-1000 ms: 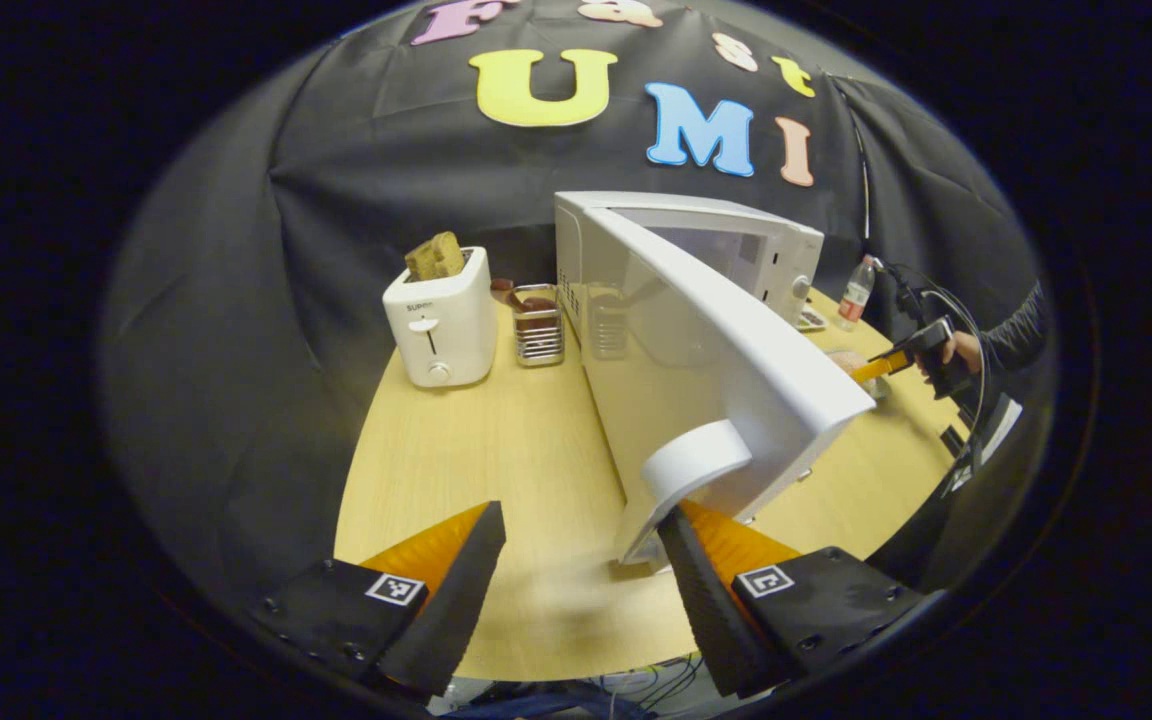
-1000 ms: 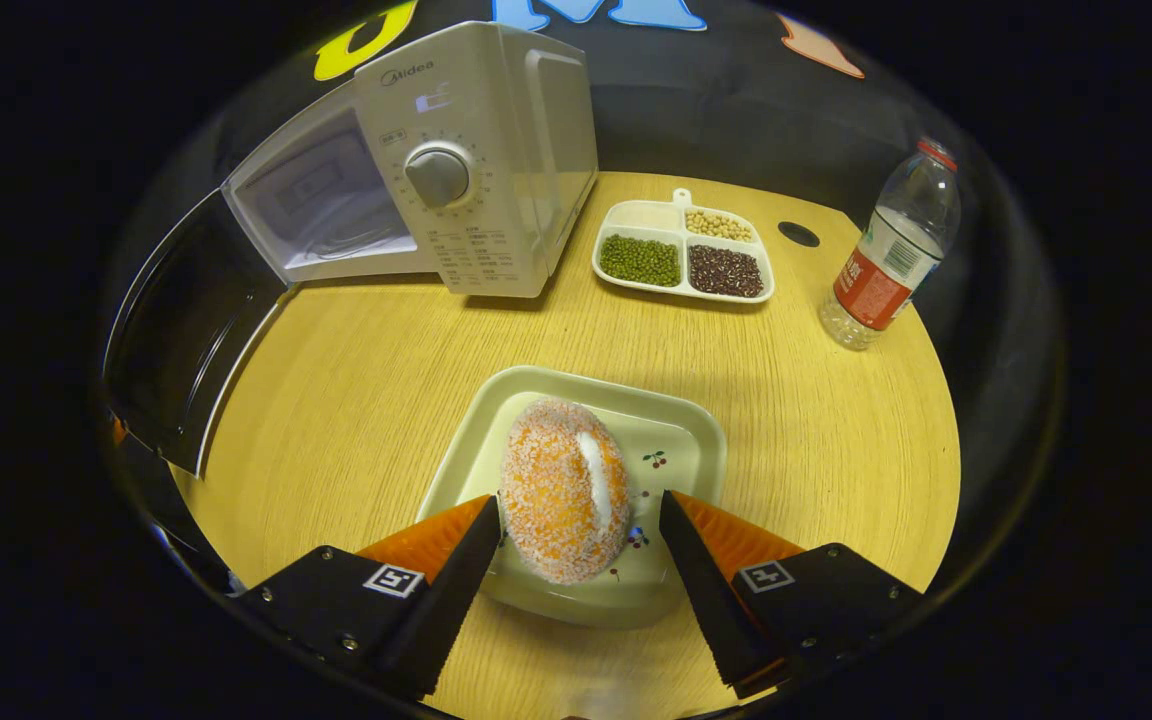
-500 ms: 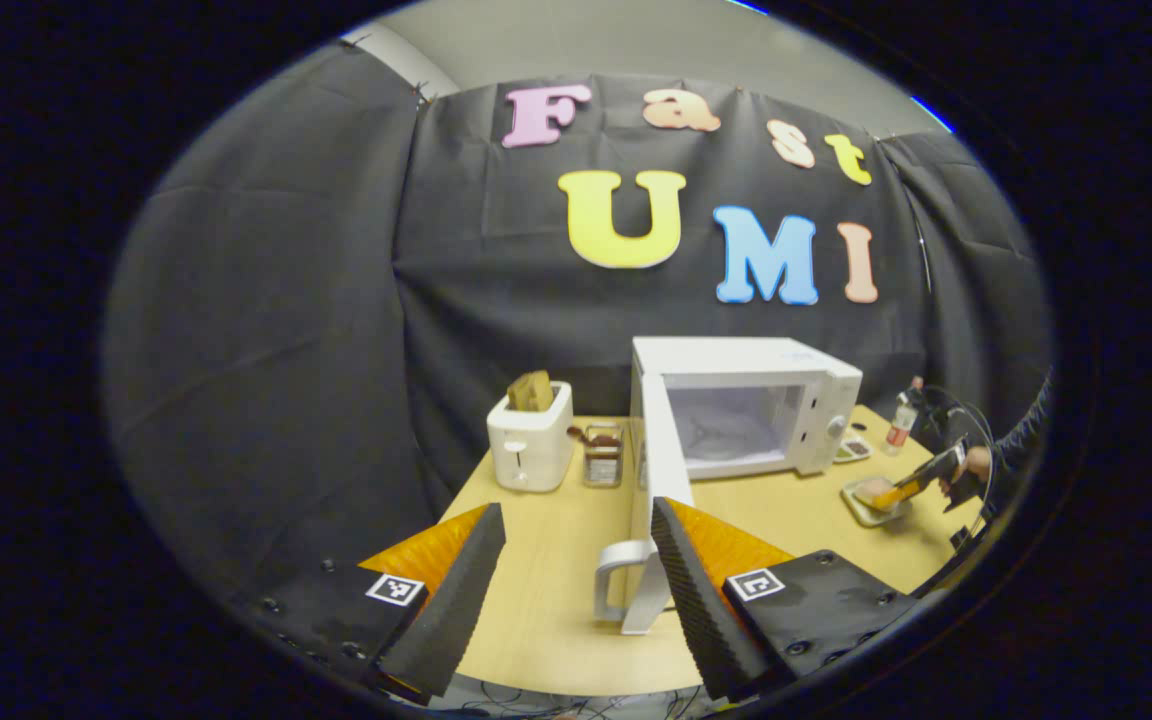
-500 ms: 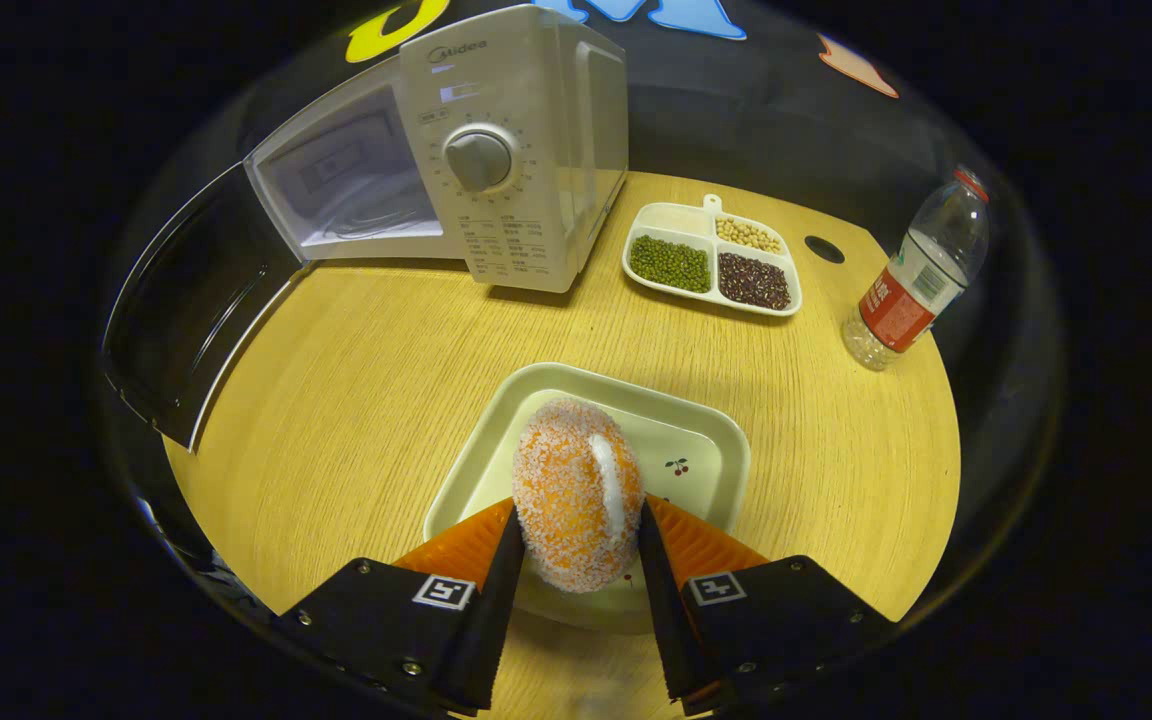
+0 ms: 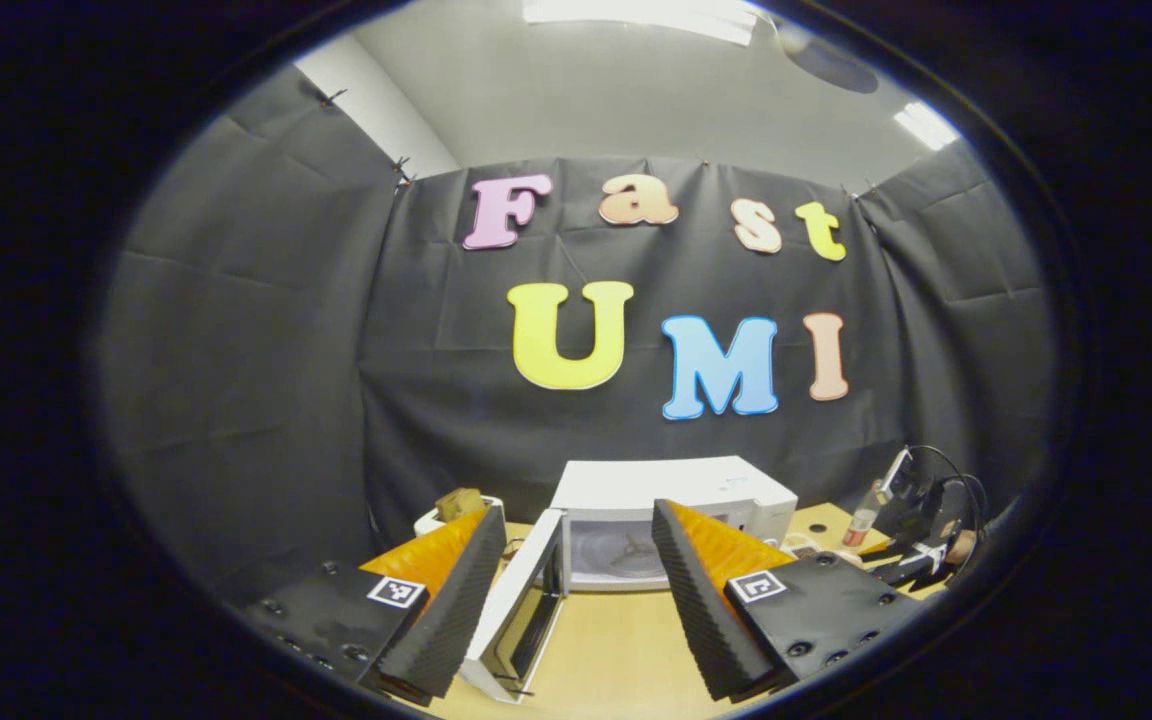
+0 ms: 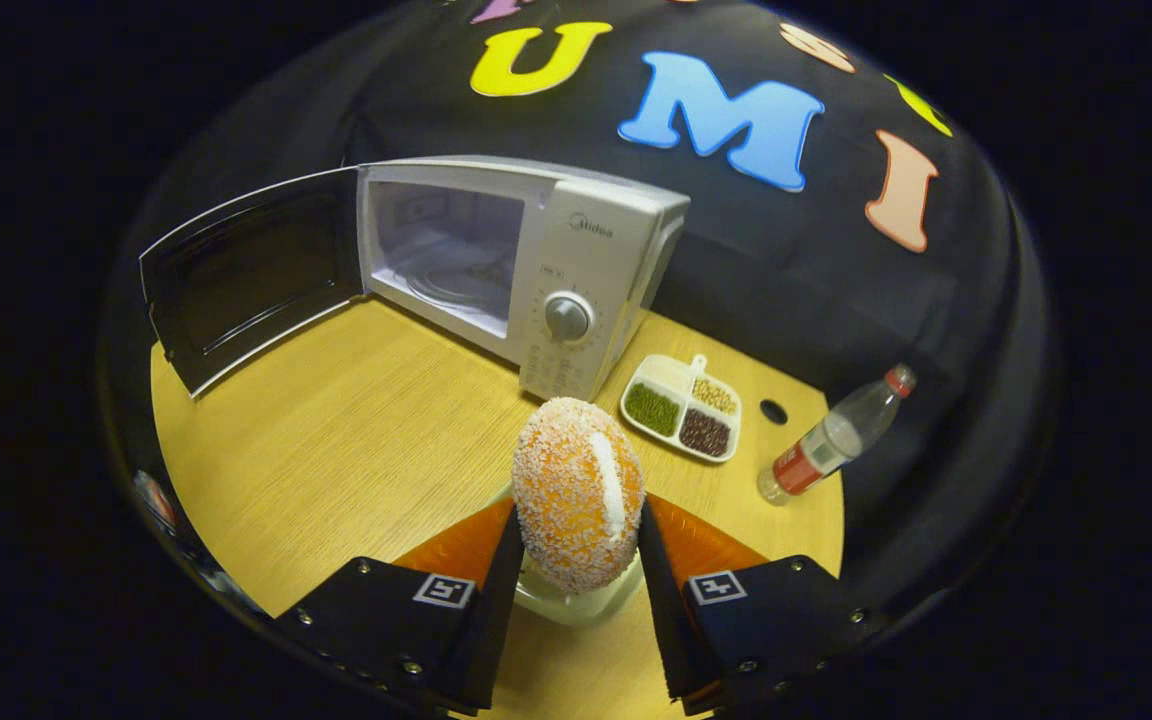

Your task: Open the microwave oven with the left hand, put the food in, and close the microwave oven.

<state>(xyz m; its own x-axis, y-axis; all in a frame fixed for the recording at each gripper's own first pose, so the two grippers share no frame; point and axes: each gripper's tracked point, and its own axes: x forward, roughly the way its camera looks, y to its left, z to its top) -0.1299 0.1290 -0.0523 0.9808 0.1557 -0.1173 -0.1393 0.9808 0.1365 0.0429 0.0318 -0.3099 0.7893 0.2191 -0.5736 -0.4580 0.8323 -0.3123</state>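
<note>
Bread roll (image 6: 577,494) between right tool's (image 6: 576,560) two fingers; one open microwave (image 6: 526,270).

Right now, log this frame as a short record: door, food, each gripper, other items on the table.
door: microwave door swung wide open, cavity empty
food: bun clamped between the right gripper's fingers, above the plate
right gripper: shut on bun
left gripper: open, holding nothing, set back from the microwave
other items: bean tray, bottle, toaster
</note>
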